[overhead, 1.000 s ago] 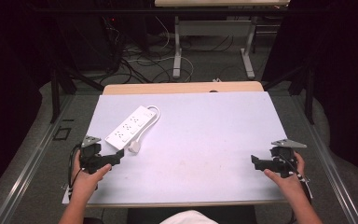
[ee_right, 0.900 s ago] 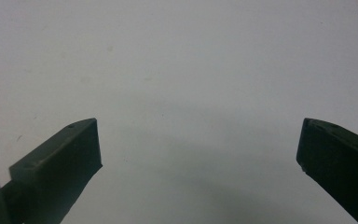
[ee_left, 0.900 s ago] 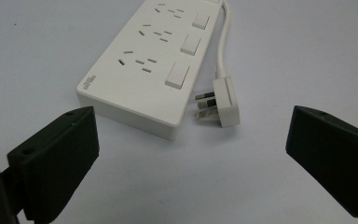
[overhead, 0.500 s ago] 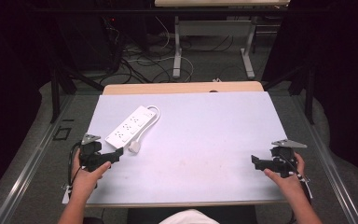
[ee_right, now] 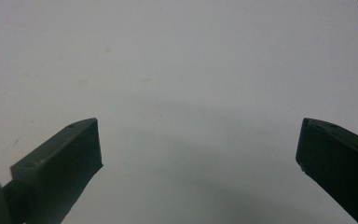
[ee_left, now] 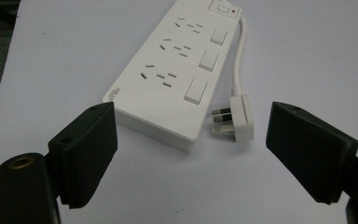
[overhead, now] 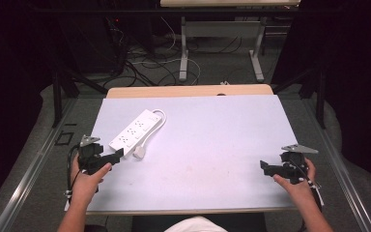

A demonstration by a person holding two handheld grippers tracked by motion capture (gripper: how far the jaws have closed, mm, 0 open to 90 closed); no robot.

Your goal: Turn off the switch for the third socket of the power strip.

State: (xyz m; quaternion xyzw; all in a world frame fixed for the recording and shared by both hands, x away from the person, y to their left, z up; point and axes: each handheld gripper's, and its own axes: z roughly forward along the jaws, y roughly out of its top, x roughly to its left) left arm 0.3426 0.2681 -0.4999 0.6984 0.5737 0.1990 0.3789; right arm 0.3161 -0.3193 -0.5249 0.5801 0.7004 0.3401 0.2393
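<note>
A white power strip with three sockets lies slantwise on the left part of the white table. Its cord loops round to a white plug at its near end. My left gripper sits just before that end. In the left gripper view the strip and the plug lie right ahead of the left gripper. Its jaws have just been closing, stand wide apart, and the pads touch nothing. My right gripper rests open at the table's right front, and in its own view the right gripper faces bare tabletop.
A wooden strip borders the table's far edge. Beyond it, on the floor, are cables and a desk frame's legs. Dark stands flank both sides of the table.
The left hand has edged a little toward the power strip's near end. The right hand has kept still.
</note>
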